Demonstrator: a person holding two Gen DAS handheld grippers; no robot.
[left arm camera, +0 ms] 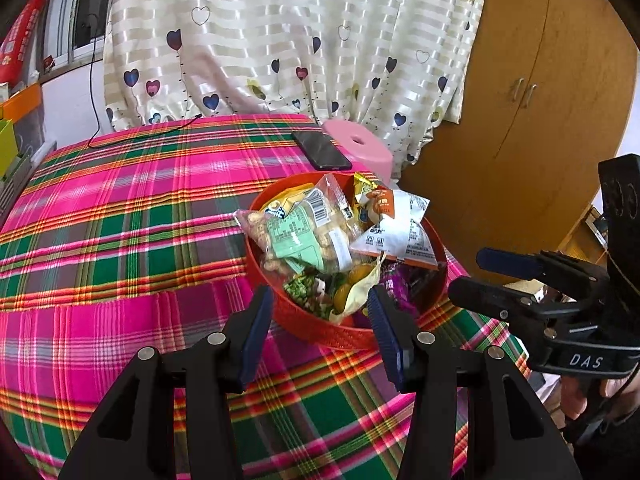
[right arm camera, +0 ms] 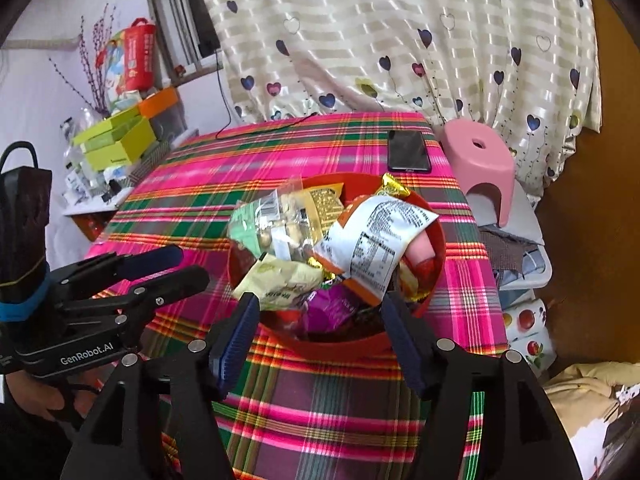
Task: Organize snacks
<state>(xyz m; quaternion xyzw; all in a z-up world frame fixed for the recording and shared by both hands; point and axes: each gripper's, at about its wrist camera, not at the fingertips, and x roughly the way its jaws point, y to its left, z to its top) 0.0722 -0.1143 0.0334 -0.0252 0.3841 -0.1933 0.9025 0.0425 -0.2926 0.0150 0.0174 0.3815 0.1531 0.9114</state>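
Evidently the snack packets are already gathered in the red bowl [right arm camera: 434, 240], which stands on the plaid tablecloth [left arm camera: 120, 220] toward the table's near right corner, just in front of a dark phone [right arm camera: 409, 150]. Both tools hang back on the near side of the bowl, pointing down at it, probably because nothing loose shows on the cloth around it. The left gripper [left arm camera: 320, 334] has its fingers moderately apart with nothing between them, only the bowl's near rim seen through the gap. The right gripper [right arm camera: 320, 340] stands wide, also empty, its pads clear of every packet. On top lie a clear bag of pale puffs with a green label [left arm camera: 296, 236] and a white-and-orange packet [right arm camera: 376, 236], leaning across the heap; a purple wrapper [right arm camera: 330, 306] sits low at the front. What lies beneath them is buried and unreadable, and the print on the packets is too small to make out. A pink stool [right arm camera: 480, 160] stands beyond the table edge, and the table's near edge is cut off by the grippers' own frames.
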